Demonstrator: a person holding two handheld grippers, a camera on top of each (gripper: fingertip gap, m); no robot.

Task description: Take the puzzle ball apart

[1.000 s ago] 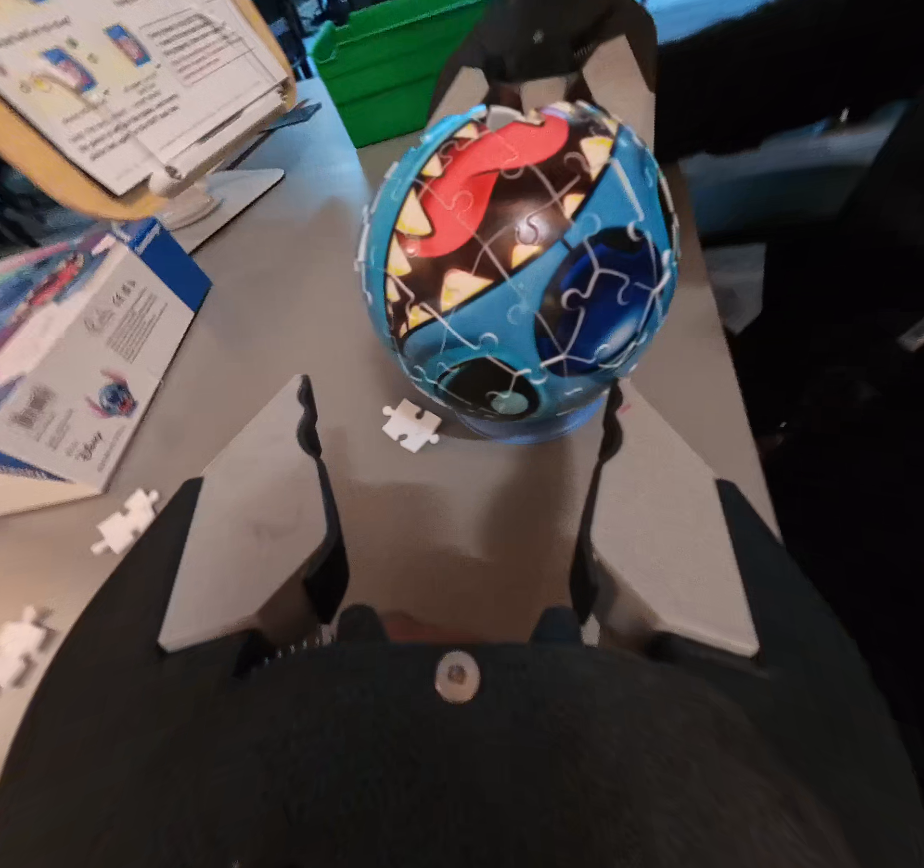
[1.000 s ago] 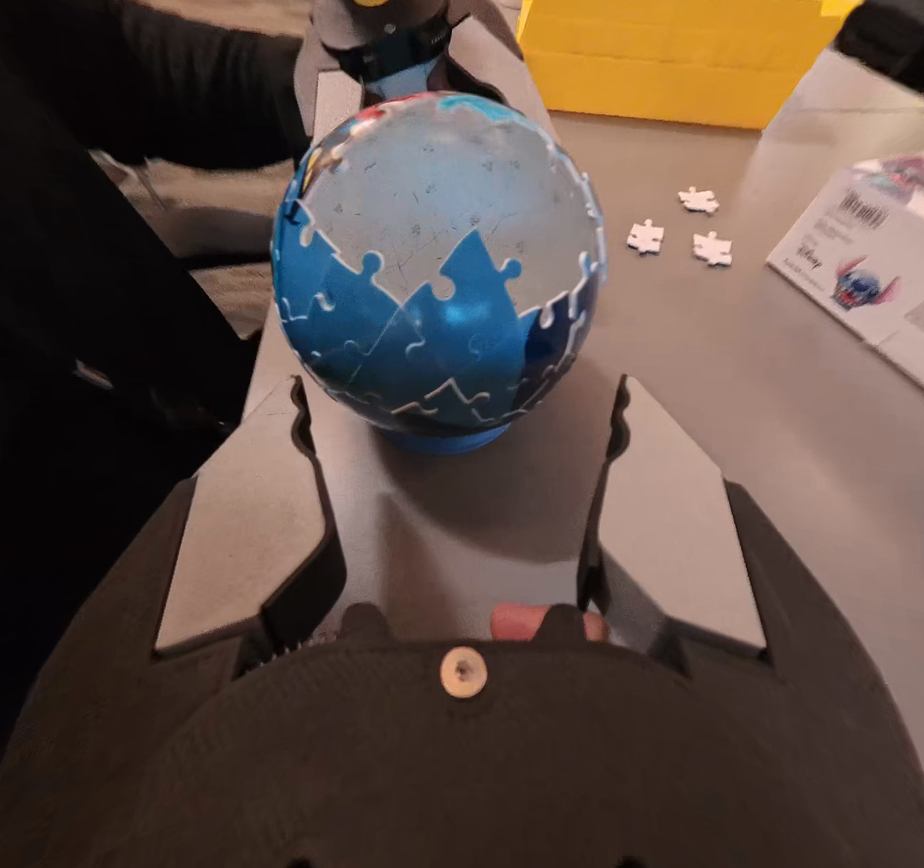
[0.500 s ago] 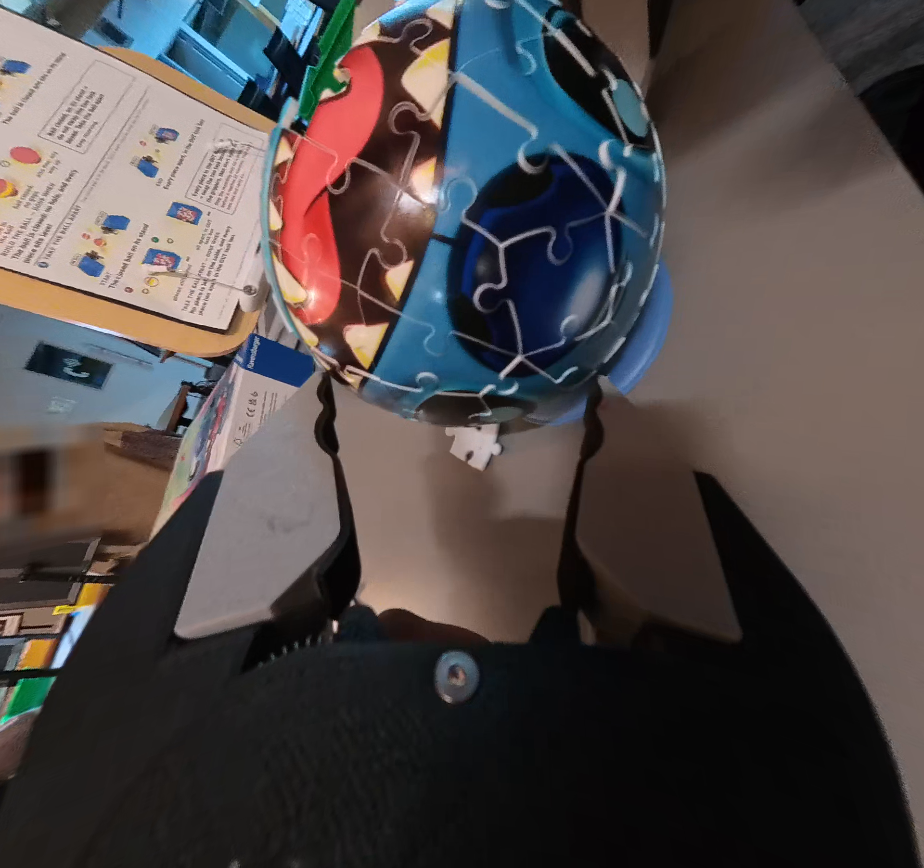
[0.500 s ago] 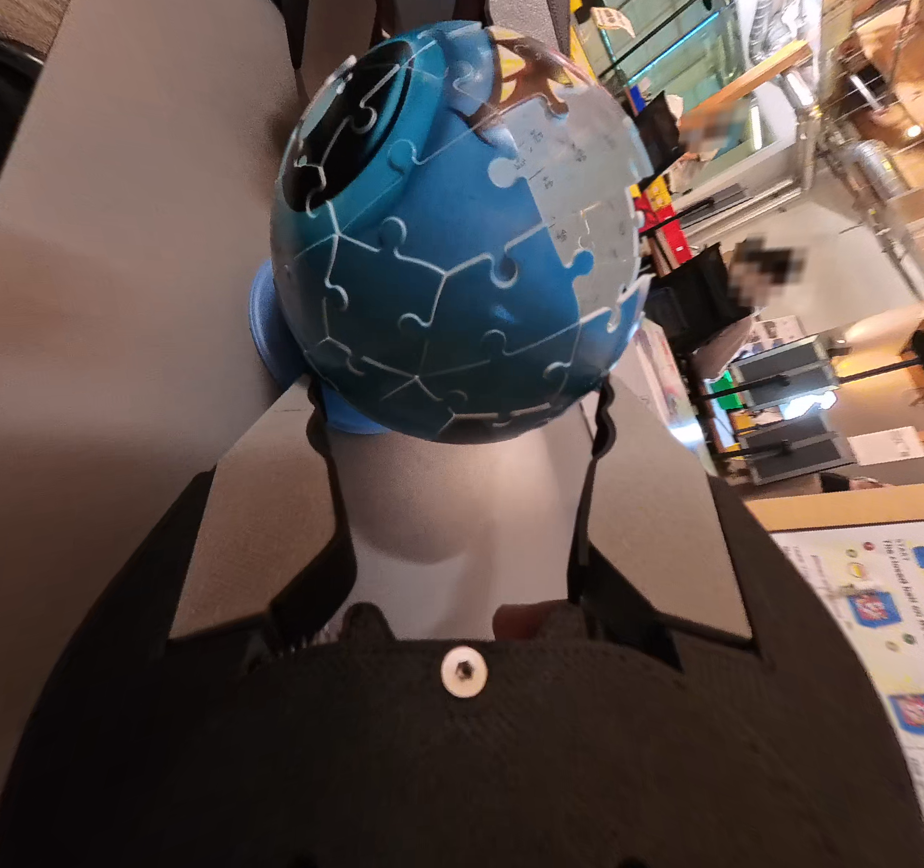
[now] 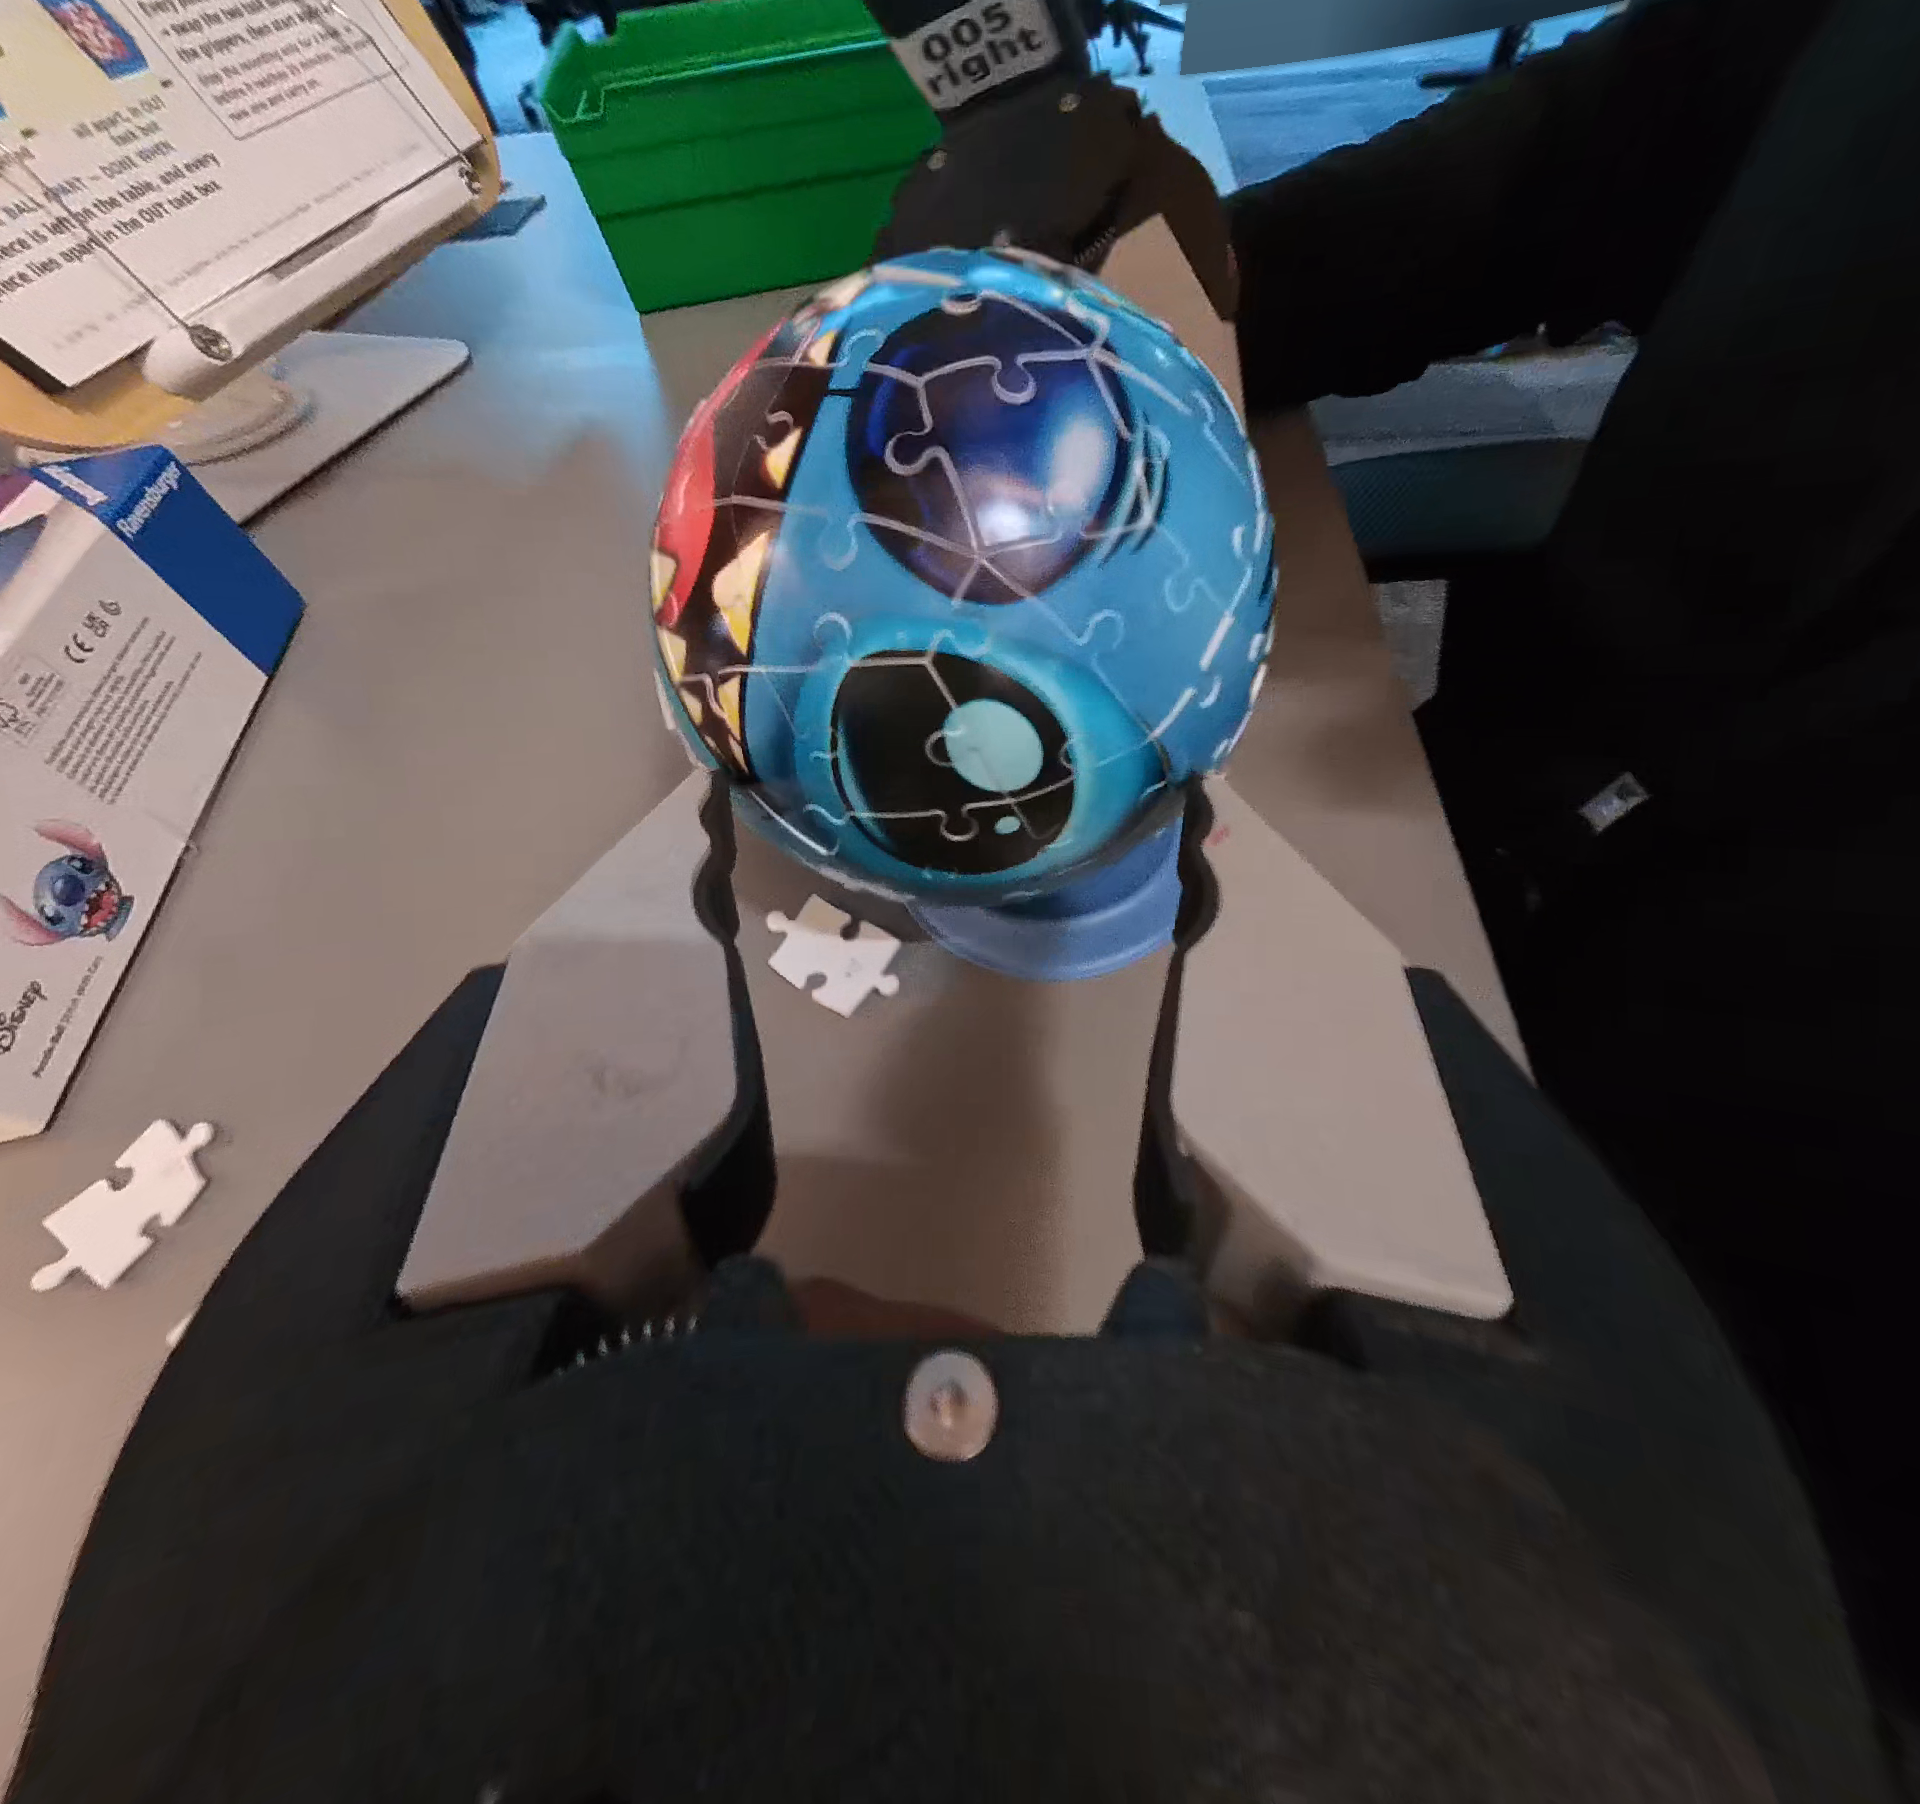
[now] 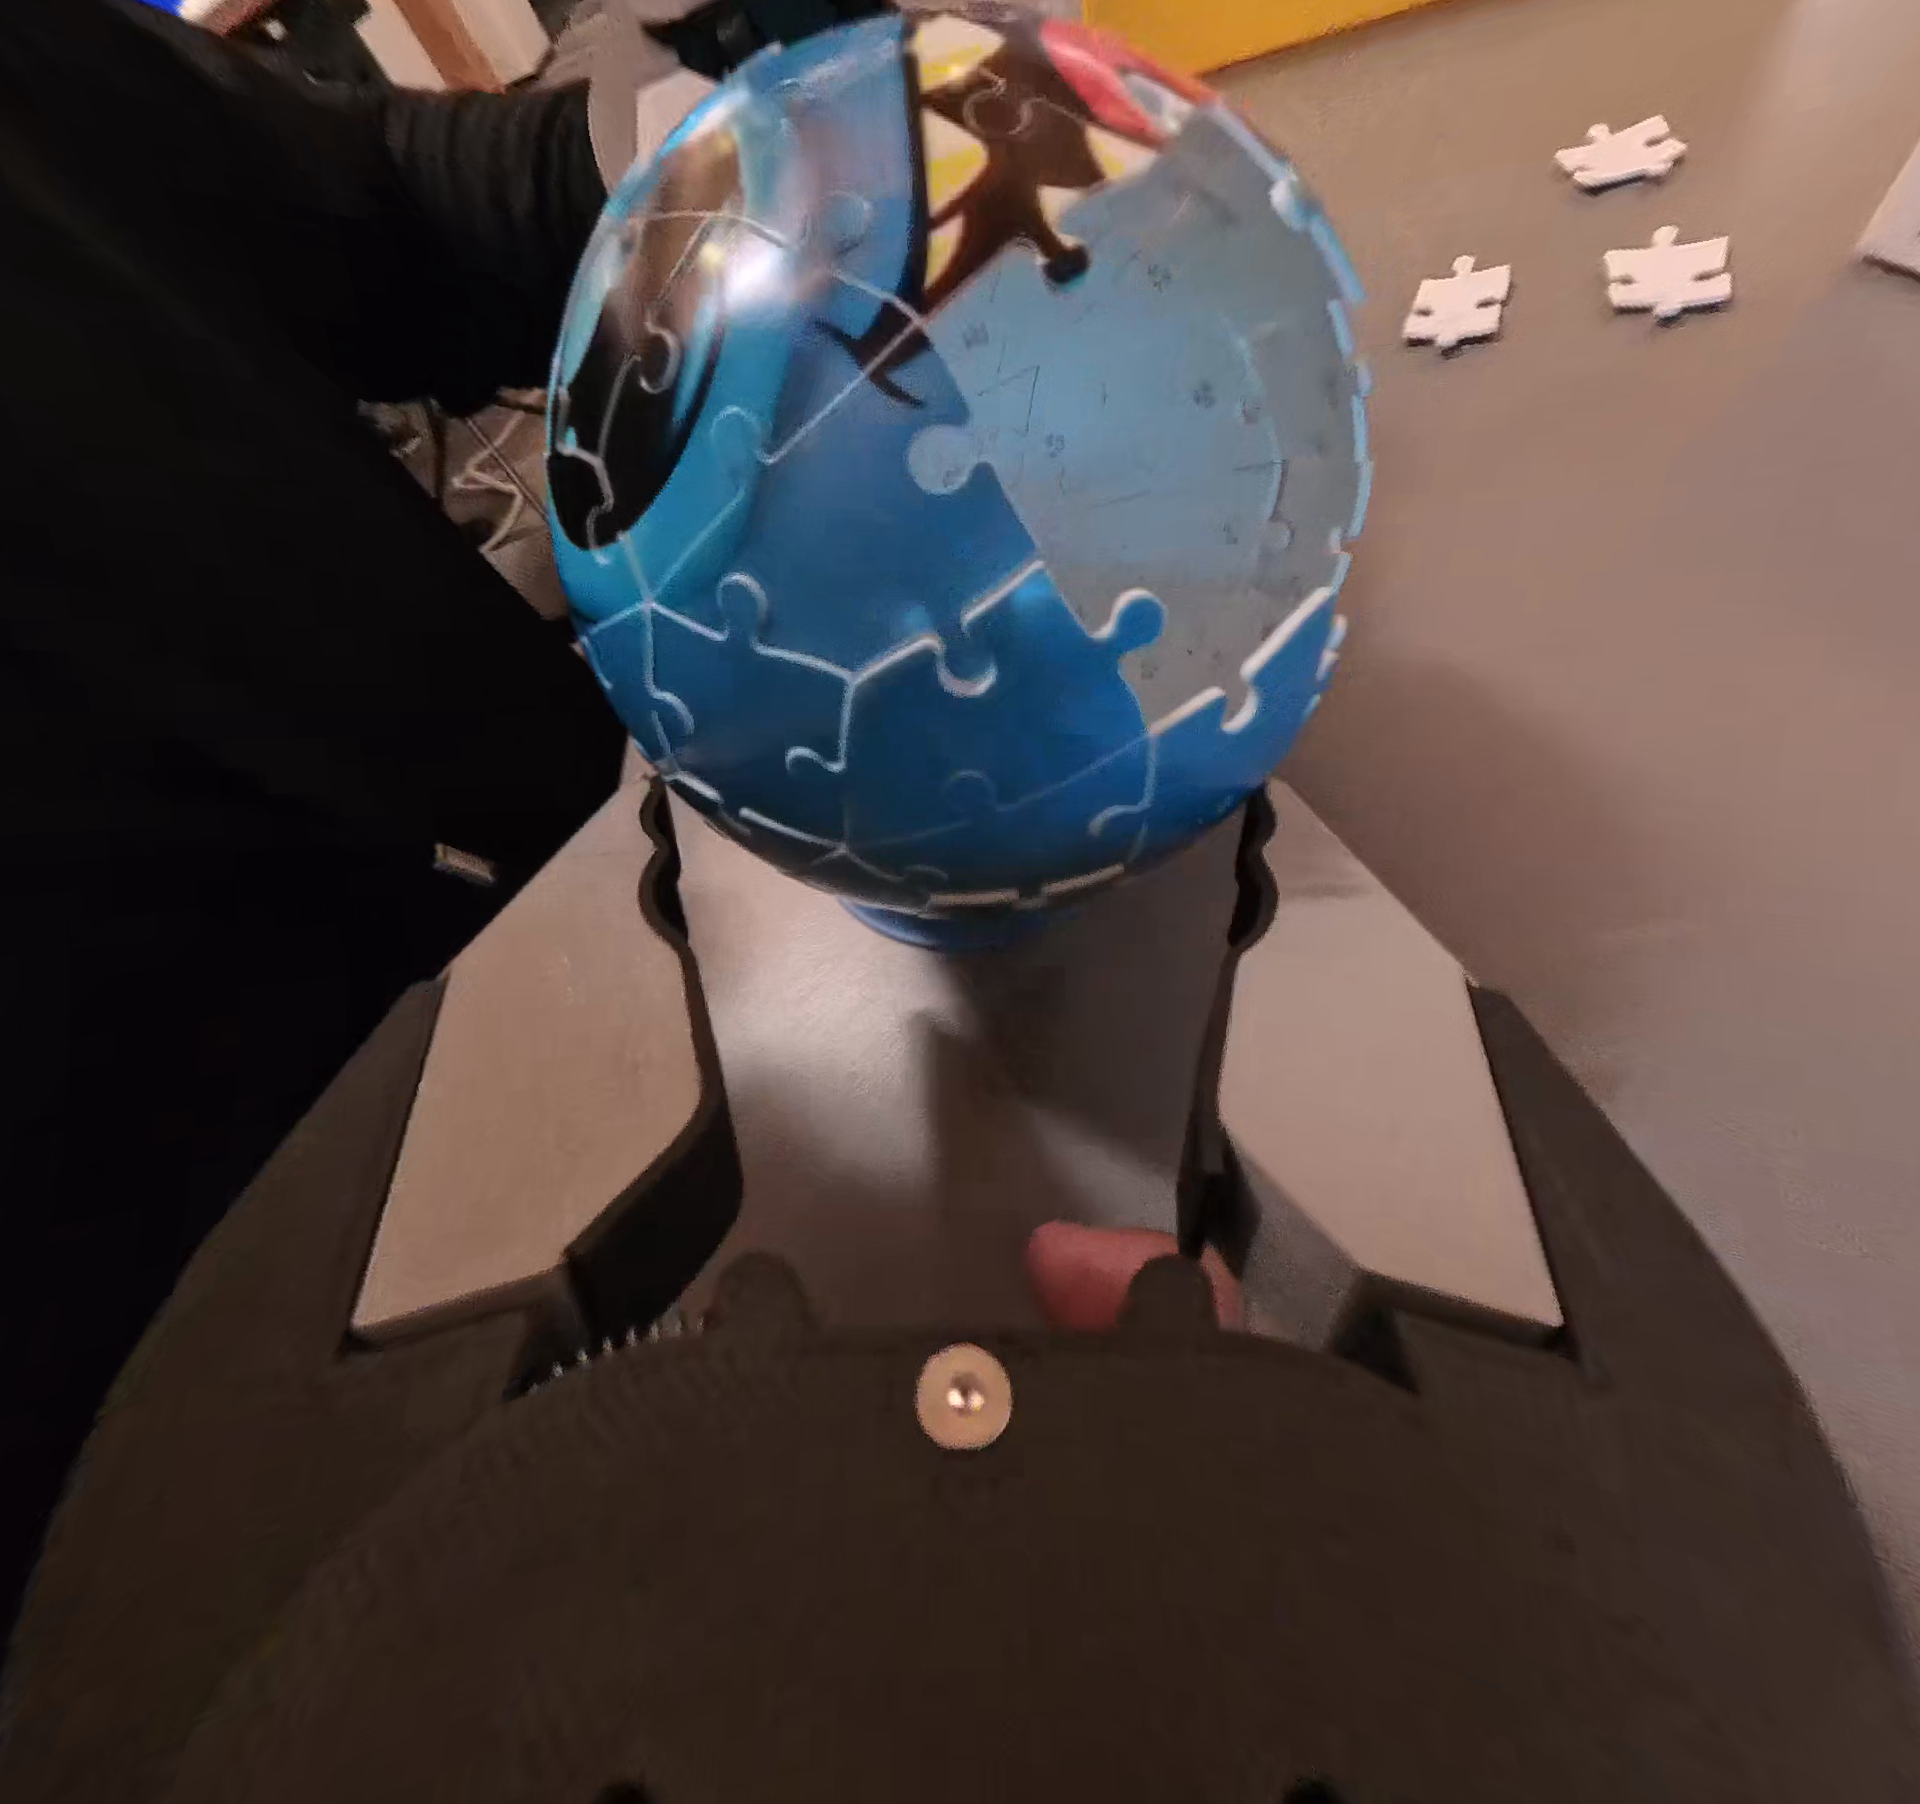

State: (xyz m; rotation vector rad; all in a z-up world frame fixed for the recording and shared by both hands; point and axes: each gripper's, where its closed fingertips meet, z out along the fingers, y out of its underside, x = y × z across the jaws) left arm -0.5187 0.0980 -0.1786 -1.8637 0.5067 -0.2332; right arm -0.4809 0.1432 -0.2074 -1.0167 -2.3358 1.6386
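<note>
Between the fingertips of the left gripper (image 5: 951, 819) sits the puzzle ball (image 5: 961, 591), with both tips touching its lower flanks; jaws spread about as wide as the ball's lower part, apparently bracing it. From the opposite side the right gripper (image 6: 956, 824) does the same, tips against the lower blue shell, jaws equally wide. Ball is tilted, its blue ring stand (image 5: 1049, 928) stuck to the underside and seemingly lifted or tipped off the grey table (image 5: 468, 715); contact there cannot be judged. Judgement on handling: a thin hollow shell of curved interlocking plastic pieces, light, glossy and slippery, stiff as a whole but liable to pop apart or cave in under a hard squeeze. An open patch (image 6: 1174, 424) where pieces are already out exposes scalloped edges; those edges look like the best place to pinch and peel the next piece, while the other gripper steadies the intact lower half. Just beside the stand lies a loose white piece (image 5: 836, 954); another (image 5: 125, 1204) nearer the puzzle box (image 5: 94, 736). Farther off, a green bin (image 5: 727, 144) and an instruction stand (image 5: 208, 113).
</note>
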